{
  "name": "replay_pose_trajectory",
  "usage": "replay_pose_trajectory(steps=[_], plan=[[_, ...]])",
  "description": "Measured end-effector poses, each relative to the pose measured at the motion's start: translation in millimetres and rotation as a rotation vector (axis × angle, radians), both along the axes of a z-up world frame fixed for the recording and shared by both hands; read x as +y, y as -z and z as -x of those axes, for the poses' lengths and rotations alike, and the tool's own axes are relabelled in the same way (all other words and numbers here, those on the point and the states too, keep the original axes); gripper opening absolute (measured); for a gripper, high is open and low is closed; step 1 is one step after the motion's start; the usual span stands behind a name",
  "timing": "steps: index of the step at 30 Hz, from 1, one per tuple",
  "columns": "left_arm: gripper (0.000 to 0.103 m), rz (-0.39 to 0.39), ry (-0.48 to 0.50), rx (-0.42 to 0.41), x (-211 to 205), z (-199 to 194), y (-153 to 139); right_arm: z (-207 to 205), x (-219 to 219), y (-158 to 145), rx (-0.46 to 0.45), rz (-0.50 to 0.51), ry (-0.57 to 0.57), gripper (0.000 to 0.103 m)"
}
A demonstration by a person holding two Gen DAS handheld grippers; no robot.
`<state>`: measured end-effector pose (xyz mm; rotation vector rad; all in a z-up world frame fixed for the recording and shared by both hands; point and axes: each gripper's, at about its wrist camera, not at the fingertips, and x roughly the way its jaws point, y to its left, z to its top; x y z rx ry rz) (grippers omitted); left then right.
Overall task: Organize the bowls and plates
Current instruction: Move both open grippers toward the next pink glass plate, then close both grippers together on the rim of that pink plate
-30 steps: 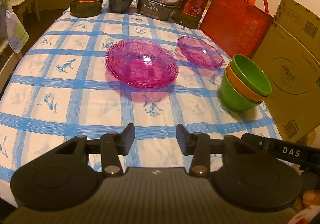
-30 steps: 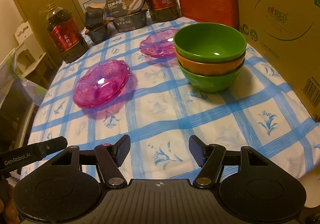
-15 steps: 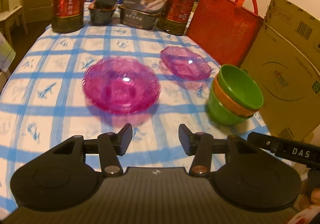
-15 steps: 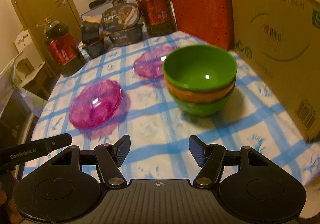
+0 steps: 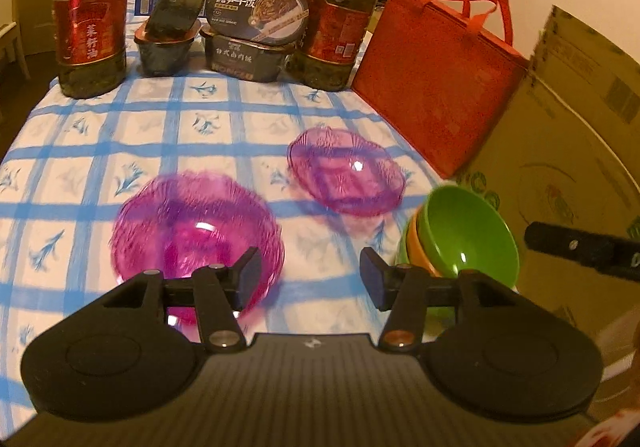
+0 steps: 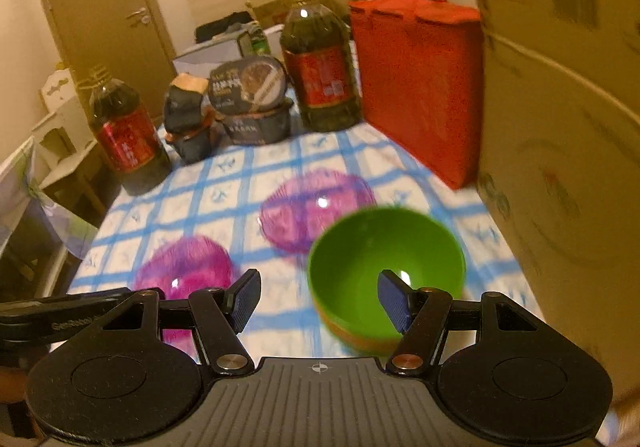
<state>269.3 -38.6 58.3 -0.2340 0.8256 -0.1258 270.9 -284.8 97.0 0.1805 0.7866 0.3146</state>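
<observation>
1. Left wrist view: the left gripper (image 5: 310,273) is spread wide and holds nothing; it hangs above the bench (image 5: 72,175). The near plate (image 5: 196,235) lies just ahead of its left finger, and the far plate (image 5: 346,171) sits further ahead and to the right, apart from the first. The two plates are likely still to be stacked, which would explain the wide opening
2. Same view: the bowls (image 5: 464,243) stand right of the right finger, nested, green over orange over green; the top bowl is empty
3. Right wrist view: the right gripper (image 6: 318,299) is also wide and empty, its right finger in front of the top bowl (image 6: 386,259); whether it touches the bowl I cannot tell. Both plates lie ahead and to the left, empty
</observation>
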Motion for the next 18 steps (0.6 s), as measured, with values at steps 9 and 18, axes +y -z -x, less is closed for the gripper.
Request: replay_pose_trajectory(steps=[9, 18], plan=[[0.050, 0.001, -0.009, 0.044, 1.5, -86.4, 19.2, -109.4, -8.7, 7.4, 0.044, 0.066, -0.072, 0.065], [0.050, 0.013, 0.010, 0.148, -0.8, -166.0, 65.6, -215.8, -8.8, 59.2, 0.158, 0.088, -0.143, 0.065]])
